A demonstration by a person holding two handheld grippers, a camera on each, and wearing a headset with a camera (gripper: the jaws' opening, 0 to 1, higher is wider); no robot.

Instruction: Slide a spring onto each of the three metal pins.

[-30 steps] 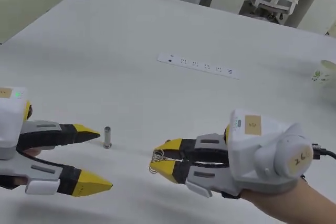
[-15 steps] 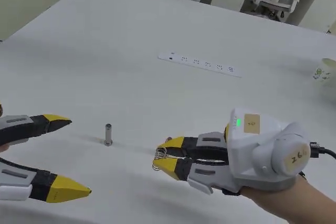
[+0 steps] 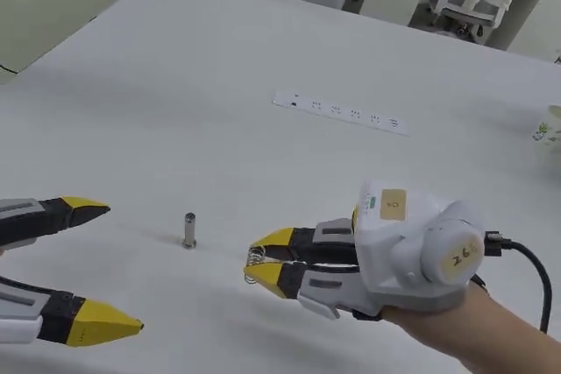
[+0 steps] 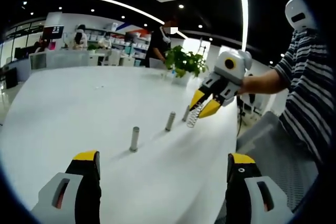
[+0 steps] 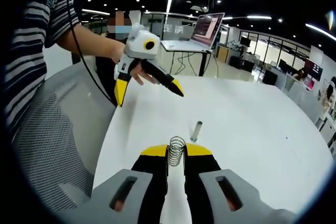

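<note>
Spring (image 3: 253,267) coils stick out past the yellow tips of the right gripper (image 3: 261,262), whose jaws are pressed together on it. In the right gripper view the spring (image 5: 177,150) stands upright between the two tips, with a metal pin (image 5: 196,130) just beyond it and slightly to the right, apart from it.

In the head view that pin (image 3: 189,229) stands upright on the white table (image 3: 175,85), between the two grippers and nearer the spring. The left gripper (image 3: 123,269) is spread wide and holds nothing, with its tips well apart.

From the left gripper view, three pins stand in a row: a near one (image 4: 135,139), a middle one (image 4: 170,121) and a far one (image 4: 186,113). The far pin is just beside the hanging spring (image 4: 193,115), and I cannot tell whether they touch.

Bare tabletop lies all around the pins. A white power strip (image 3: 344,113) lies well beyond them, towards the far side. The near table edge runs close under both grippers.

A cup (image 3: 550,124) is cut off at the right border, too partial to describe. The rear of the left gripper is cut off by the left border.
</note>
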